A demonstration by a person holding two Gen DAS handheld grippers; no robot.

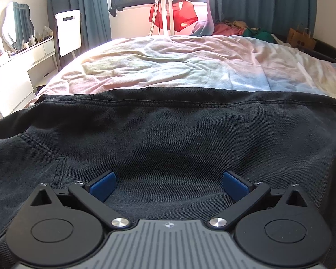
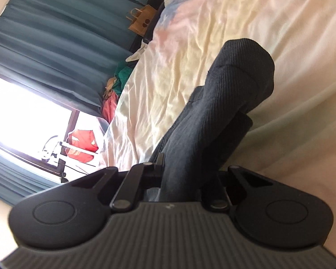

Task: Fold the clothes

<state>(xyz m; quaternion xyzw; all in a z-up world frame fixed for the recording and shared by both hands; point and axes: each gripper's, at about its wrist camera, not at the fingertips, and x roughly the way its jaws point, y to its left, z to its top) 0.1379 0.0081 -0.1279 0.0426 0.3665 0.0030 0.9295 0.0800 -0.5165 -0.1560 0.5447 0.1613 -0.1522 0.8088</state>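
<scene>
the dark sweatshirt (image 1: 159, 134) lies spread across the near part of the bed, its stitched hem running side to side toward the far edge of the cloth and a seamed panel, perhaps a pocket, at the left. spread flat like this it offers broad, smooth fabric for the fold lines, which is likely why it was laid out here. its ribbed cuff (image 2: 244, 67) and the sleeve behind it are up off the bed in the right wrist view, trailing out from the right gripper (image 2: 186, 179), whose jaws are clamped on the sleeve fabric; the pads themselves are hidden under the cloth. holding the sleeve near its end lets it be carried over the body of the garment, and the camera's tilt against the room suggests the wrist is rolled for that.

the left gripper (image 1: 169, 186) sits low over the middle of the garment with its blue pads (image 1: 103, 185) spread as wide as they go and nothing between them; it seems placed to pin or steady the body, though i cannot tell whether it presses on the cloth.

under it all is the pastel bedsheet (image 1: 168, 62), rumpled. beyond lie a pile of coloured clothes (image 1: 242, 30), a brown paper bag (image 1: 301, 37) and teal curtains (image 1: 257, 4).
</scene>
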